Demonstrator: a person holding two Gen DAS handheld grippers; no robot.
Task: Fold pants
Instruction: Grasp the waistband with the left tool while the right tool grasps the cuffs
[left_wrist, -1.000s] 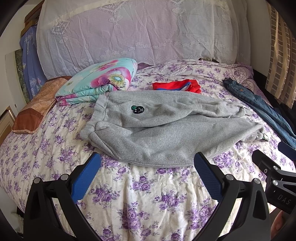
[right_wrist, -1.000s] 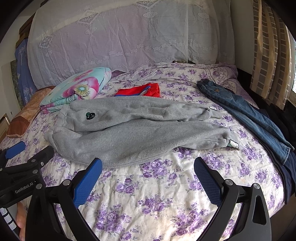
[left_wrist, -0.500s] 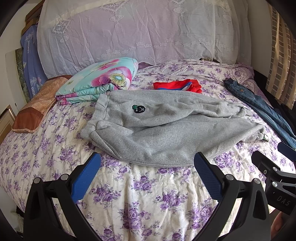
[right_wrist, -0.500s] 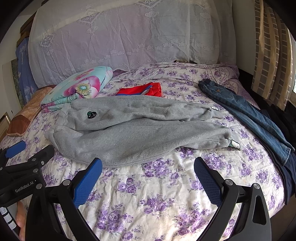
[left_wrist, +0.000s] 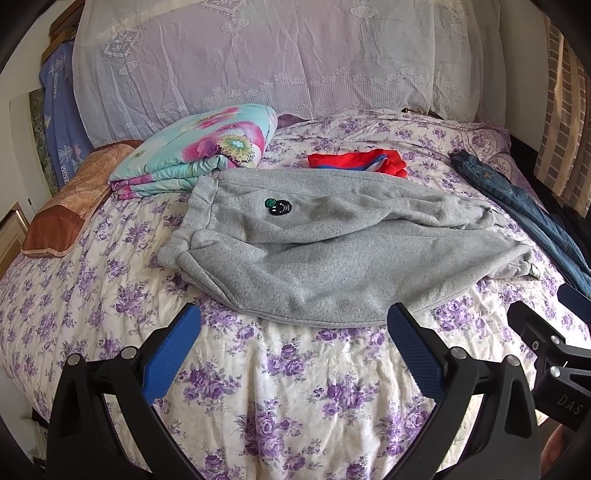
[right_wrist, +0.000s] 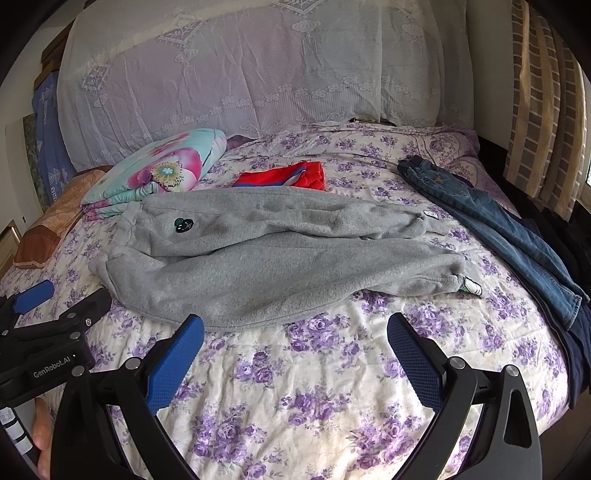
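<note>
The grey pants (left_wrist: 332, 251) lay spread across the bed (left_wrist: 295, 387), just ahead of both jaws. A clean fold would start by pinching waistband and cuff together. The left gripper (left_wrist: 293, 332) and right gripper (right_wrist: 295, 332) hovered low, level, jaws wide, empty.

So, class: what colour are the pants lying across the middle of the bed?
Plain grey pants, with a small dark patch; clearest in the right wrist view.
</note>
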